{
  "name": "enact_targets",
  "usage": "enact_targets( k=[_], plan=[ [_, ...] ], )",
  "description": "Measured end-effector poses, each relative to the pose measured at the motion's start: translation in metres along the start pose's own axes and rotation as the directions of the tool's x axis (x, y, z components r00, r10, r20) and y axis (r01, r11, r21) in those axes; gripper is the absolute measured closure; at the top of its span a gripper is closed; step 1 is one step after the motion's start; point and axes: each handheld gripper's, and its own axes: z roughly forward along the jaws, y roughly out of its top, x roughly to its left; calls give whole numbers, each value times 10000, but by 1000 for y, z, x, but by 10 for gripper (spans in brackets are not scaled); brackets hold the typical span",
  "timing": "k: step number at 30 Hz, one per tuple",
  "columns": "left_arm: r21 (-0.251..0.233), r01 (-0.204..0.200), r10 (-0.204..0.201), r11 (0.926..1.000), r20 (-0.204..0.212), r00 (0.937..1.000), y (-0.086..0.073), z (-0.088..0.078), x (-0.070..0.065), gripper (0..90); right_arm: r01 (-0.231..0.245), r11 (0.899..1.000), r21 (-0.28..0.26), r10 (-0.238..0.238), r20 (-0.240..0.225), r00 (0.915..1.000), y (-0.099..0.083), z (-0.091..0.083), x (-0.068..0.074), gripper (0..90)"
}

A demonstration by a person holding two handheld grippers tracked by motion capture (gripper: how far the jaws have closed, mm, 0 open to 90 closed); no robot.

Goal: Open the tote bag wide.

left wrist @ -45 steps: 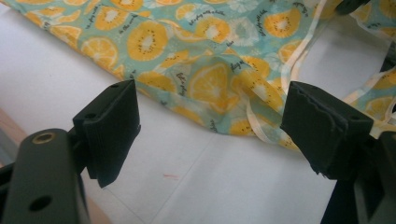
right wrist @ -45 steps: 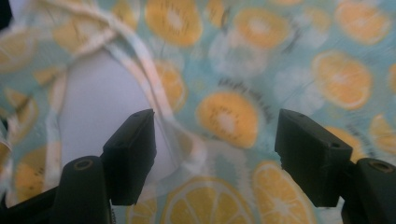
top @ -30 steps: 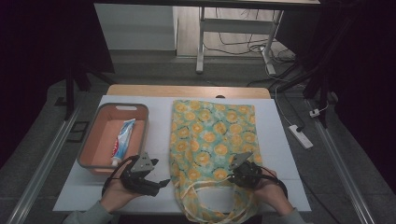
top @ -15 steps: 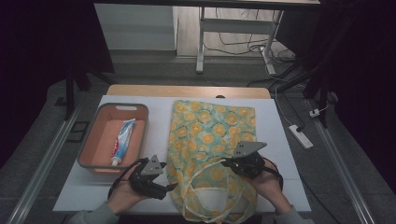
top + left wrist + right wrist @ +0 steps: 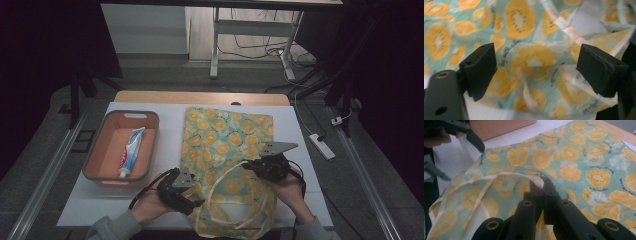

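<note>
Fingers (image 5: 541, 185) of the right gripper (image 5: 256, 168) are pinching the rim of the fruit-print bag (image 5: 225, 145) and holding that edge up off the worktop (image 5: 170, 107), so the bag's mouth is starting to gape. The left gripper (image 5: 192, 202) is sitting just beside the other side of the mouth, and its fingers (image 5: 480, 68) have just been opening; they are standing wide now with the bag's cloth and one pale strap (image 5: 564, 26) lying between them, but the pads are not pressing on anything yet. The bag is lying flat under and beyond both grippers, with its far end stretching away from the fingers and its white handles (image 5: 225, 220) looping on the near side, close to the person's hands. Well off to the left of the left fingers, an orange tray (image 5: 95, 175) is resting on the worktop, and a toothpaste tube (image 5: 131, 150) is lying inside it, untouched. So, as I am reading it, one side of the opening is already being lifted, and the other side is still waiting to be grabbed. What seems to be left is closing the left fingers on the near rim, pulling the mouth open, and then likely bringing the toothpaste tube over and putting it in the bag.
</note>
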Motion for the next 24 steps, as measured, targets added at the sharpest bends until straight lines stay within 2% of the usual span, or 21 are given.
enact_targets(
  k=[3,6,7,9,11,12,15,16,17,18,19,22,24],
  plan=[
    [-130,-123,123,9998,14,9999,8,3,-1,116,-178,9998,-40,178,-27,9998,-2,0,-4,890],
    [-269,-52,52,9996,-2,10000,17,6,-1,113,-278,9996,-37,278,-51,9996,-4,2,-6,890],
    [-57,-20,19,10000,-203,9998,22,13,-1,105,-284,9996,-23,284,-70,9996,-5,2,-6,890],
    [42,40,-39,10000,-193,9998,24,18,0,101,-280,9996,-28,280,-54,9996,-5,2,-6,890],
    [422,34,-30,9991,-85,10000,25,28,-1,109,-266,9996,-16,266,-54,9996,-4,2,-5,890],
    [637,6,6,9980,-193,9998,25,32,-2,130,-256,9997,-30,256,-58,9997,-4,2,-4,890],
    [997,5,50,9950,-550,9985,22,42,-3,275,-236,9997,-57,236,-40,9997,-4,0,-5,890],
    [1098,41,30,9939,-639,9980,20,44,-2,374,-258,9996,-71,258,-24,9997,-5,-1,-5,889],
    [1207,19,70,9927,-739,9972,19,47,-2,374,-258,9996,-71,258,-24,9997,-5,-1,-5,889],
    [1334,32,75,9911,-799,9968,17,49,0,557,-267,9996,-68,267,-31,9996,-5,-1,-6,889],
    [1393,288,-188,9898,-725,9972,15,51,4,648,-269,9996,-42,269,-35,9996,-6,-1,-5,890],
    [1290,377,-272,9909,-828,9962,14,48,8,879,-247,9997,12,247,-98,9996,-7,0,-5,890],
    [1153,462,-391,9923,-627,9973,14,42,10,885,-275,9996,-3,275,-110,9996,-8,-2,-5,889]
  ],
)
